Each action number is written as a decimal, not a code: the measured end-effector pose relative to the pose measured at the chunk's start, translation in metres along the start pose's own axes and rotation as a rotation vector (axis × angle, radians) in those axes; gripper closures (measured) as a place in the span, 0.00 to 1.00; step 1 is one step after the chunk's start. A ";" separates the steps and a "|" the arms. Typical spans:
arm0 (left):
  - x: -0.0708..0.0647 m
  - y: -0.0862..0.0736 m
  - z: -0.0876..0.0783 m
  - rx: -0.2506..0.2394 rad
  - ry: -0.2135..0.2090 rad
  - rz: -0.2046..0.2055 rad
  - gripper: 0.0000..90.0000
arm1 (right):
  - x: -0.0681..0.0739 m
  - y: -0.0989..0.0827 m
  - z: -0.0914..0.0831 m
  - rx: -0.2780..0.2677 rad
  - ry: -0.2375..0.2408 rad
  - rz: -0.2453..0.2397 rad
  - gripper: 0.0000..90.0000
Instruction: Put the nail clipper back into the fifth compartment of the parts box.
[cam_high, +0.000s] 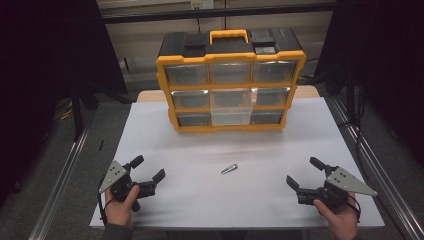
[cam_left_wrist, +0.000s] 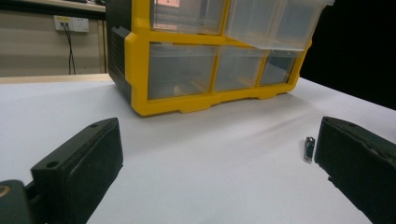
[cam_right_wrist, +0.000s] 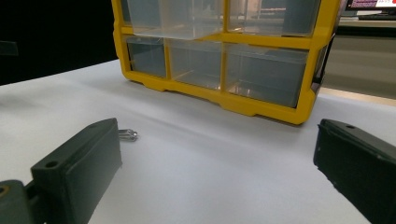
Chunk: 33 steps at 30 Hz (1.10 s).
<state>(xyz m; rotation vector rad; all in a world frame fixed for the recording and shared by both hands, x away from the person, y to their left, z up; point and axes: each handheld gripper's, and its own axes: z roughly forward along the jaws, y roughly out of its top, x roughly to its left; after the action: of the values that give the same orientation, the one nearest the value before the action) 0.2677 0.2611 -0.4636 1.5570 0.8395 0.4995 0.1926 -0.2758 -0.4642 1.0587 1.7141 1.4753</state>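
Observation:
A small metal clipper (cam_high: 229, 169) lies on the white table (cam_high: 200, 200) between my two grippers. My left gripper (cam_high: 147, 168) rests near the front left, open, with nothing between its jaws. My right gripper (cam_high: 303, 172) rests near the front right, also open and empty. A yellow and black drawer cabinet (cam_high: 165, 75) stands at the back centre, its middle clear drawer (cam_high: 231, 116) pulled out. In the left gripper view the clipper (cam_left_wrist: 308, 149) lies just beside the right jaw, in front of the cabinet (cam_left_wrist: 135, 70). In the right gripper view the clipper (cam_right_wrist: 127, 135) peeks out behind the left jaw.
Metal rails (cam_high: 65, 170) run along the floor on both sides of the table. Dark curtains hang at left and right. A wall socket (cam_left_wrist: 71, 23) sits behind the table. The table's front edge (cam_high: 225, 228) is just ahead of both hands.

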 end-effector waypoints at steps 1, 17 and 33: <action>0.000 0.000 0.000 0.000 0.000 0.000 0.01 | 0.000 0.000 0.000 0.001 -0.002 -0.001 0.00; -0.004 0.000 0.011 0.019 -0.036 -0.006 0.01 | 0.001 -0.001 0.004 0.008 0.016 -0.001 0.00; -0.019 0.006 0.040 0.062 -0.099 0.010 0.01 | 0.001 0.000 0.004 0.006 0.025 0.006 0.00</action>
<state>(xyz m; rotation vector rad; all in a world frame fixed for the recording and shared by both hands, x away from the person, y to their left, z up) 0.2860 0.2207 -0.4614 1.6296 0.7782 0.4038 0.1951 -0.2730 -0.4649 1.0534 1.7351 1.4935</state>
